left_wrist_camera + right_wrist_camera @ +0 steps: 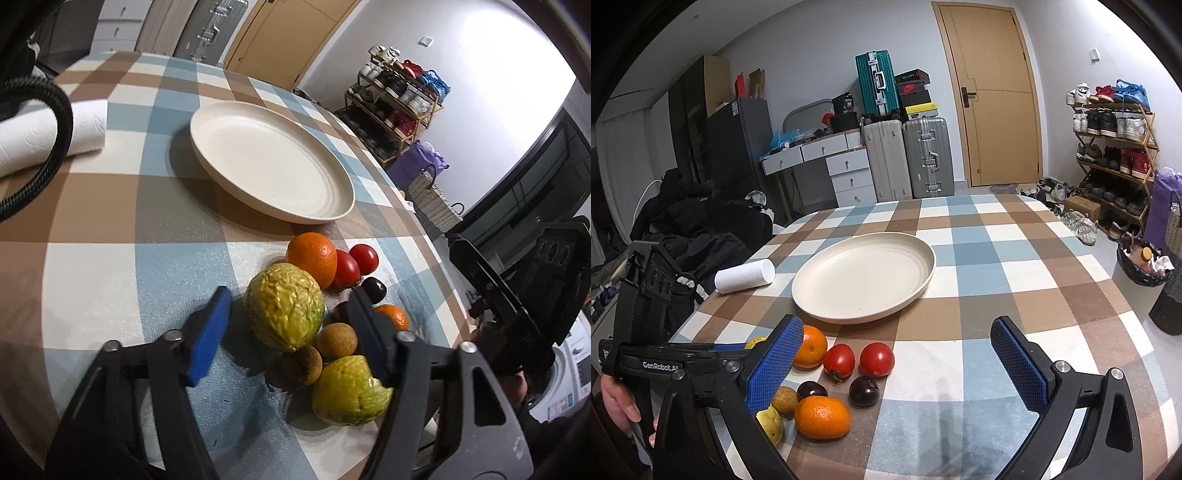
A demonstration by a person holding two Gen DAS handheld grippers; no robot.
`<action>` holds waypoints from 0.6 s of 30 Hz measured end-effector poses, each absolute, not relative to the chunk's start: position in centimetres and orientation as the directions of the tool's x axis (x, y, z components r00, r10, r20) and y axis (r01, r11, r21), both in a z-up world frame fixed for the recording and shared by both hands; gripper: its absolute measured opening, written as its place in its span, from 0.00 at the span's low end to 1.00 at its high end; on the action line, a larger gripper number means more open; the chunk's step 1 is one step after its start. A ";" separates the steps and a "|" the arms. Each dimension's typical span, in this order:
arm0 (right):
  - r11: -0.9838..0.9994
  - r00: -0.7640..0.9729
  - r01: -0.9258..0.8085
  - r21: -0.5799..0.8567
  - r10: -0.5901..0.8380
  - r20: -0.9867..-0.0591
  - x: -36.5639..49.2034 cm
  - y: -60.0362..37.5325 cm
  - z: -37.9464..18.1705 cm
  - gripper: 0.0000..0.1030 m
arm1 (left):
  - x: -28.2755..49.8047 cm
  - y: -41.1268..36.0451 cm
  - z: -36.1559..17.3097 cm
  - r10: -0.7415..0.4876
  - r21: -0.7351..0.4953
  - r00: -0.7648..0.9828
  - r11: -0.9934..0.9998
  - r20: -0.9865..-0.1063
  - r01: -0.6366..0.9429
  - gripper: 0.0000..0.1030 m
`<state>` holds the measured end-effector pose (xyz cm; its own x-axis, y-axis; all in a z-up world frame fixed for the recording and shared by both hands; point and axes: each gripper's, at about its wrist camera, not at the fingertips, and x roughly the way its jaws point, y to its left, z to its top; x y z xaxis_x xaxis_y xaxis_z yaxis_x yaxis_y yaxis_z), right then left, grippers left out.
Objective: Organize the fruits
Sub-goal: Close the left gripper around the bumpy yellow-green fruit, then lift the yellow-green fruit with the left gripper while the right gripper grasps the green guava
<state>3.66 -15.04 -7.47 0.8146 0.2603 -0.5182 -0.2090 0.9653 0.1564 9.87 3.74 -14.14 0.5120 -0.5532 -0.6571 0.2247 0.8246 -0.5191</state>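
Wrinkled yellow fruit sits between the open left hand-held gripper fingers — untouched.

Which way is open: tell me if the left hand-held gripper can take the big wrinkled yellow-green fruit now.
Probably yes. The left hand-held gripper is open with the wrinkled yellow-green fruit between its fingers, nothing lying over it.

We've got a little heap of fruit bunched near the table edge: a big wrinkly yellow-green fruit, a smoother yellow-green one nearest us, two brown longan-looking balls between them, a large orange closest to the plate, a smaller orange, two red tomatoes side by side, two dark plums. The cream plate sits upright just beyond, nothing on it.
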 end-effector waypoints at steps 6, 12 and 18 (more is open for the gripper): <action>0.961 0.804 -0.229 0.154 0.276 -0.527 3.8 -14.7 -7.6 1.00 | 10.1 3.8 -14.7 -0.576 -0.544 0.494 0.808 -0.652 0.224 0.41; 0.935 0.776 -0.296 0.193 0.354 -0.522 3.3 -14.6 -7.4 1.00 | 9.7 4.5 -14.3 -0.568 -0.544 0.511 0.811 -0.645 0.215 0.41; 0.887 0.730 -0.415 0.205 0.458 -0.507 1.5 -13.0 -7.6 1.00 | 9.4 5.4 -13.6 -0.566 -0.552 0.537 0.808 -0.626 0.208 0.41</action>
